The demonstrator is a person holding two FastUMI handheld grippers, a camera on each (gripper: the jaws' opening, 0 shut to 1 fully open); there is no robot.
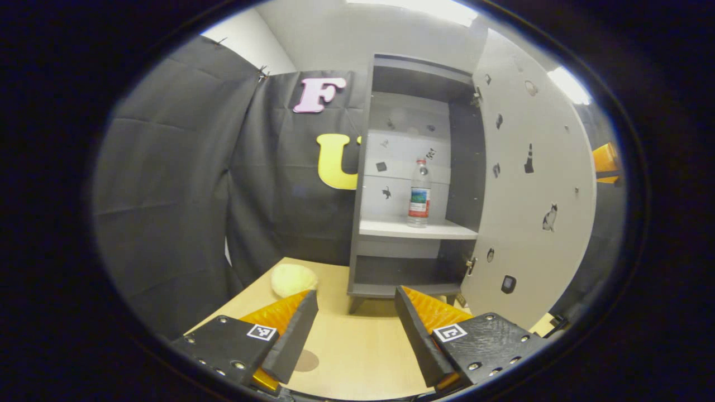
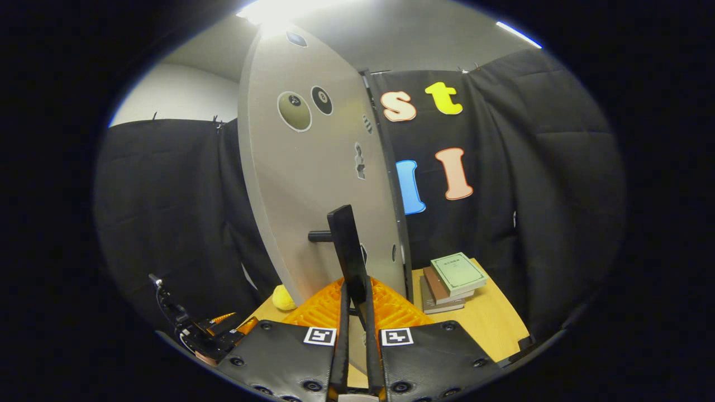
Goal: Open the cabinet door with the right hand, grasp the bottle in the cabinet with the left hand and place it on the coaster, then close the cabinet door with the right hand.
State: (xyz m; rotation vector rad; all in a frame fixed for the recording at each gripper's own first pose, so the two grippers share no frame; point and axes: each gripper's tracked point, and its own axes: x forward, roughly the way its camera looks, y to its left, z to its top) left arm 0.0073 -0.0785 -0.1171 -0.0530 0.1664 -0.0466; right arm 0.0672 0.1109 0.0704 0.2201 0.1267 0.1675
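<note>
Left gripper (image 1: 356,329) wide apart, empty; bottle (image 1: 419,193) upright dead ahead on cabinet shelf (image 1: 416,228). Right gripper (image 2: 354,312) clamped on door handle (image 2: 347,251).

Readable text is scarce. Cabinet door (image 2: 313,184) carries a black billiard-ball sticker (image 2: 321,100) marked 8. Bottle (image 1: 419,193) label too small to read. Top book (image 2: 458,273) cover print illegible. Square coded markers (image 1: 449,333) on the gripper bodies, no text.

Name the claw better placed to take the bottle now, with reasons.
Left. The left claw is open and faces the bottle on the open cabinet's shelf; the right claw is shut on the door handle.
</note>
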